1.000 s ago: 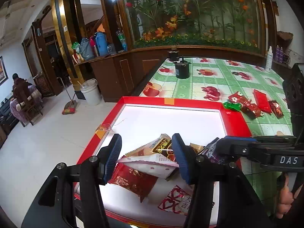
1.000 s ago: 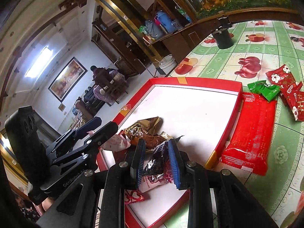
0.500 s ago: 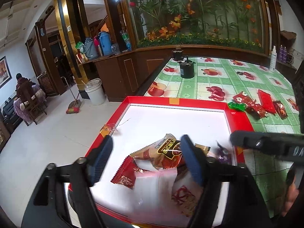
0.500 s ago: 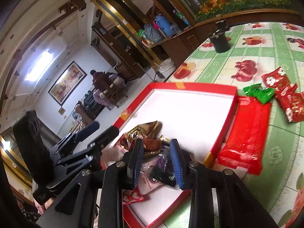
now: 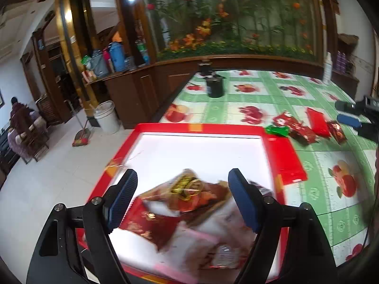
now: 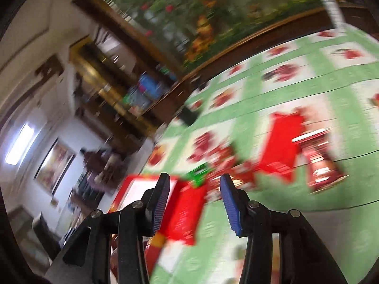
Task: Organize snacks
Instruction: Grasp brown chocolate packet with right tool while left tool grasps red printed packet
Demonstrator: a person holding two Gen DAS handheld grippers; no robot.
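A red-rimmed white tray (image 5: 165, 126) lies at the table's near left corner. Several snack packets (image 5: 189, 196) are piled in its near part. My left gripper (image 5: 182, 201) is open and empty above that pile. A long red packet (image 5: 287, 161) lies against the tray's right rim. More red packets (image 5: 305, 127) and a green one (image 5: 277, 130) lie on the cloth to the right. My right gripper (image 6: 194, 201) is open and empty, above the long red packet (image 6: 187, 213), facing the loose packets (image 6: 281, 151); this view is blurred. It also shows at the left wrist view's right edge (image 5: 355, 118).
The table has a green checked fruit-print cloth (image 5: 260, 99). A black pot (image 5: 214, 86) stands at the far side. A white bottle (image 5: 328, 68) stands at the far right. The table's left edge drops to a tiled floor (image 5: 47, 177).
My left gripper opened wider and pulled back from the pile. My right gripper let go of the dark packet into the tray, opened, and swung right toward the loose packets.
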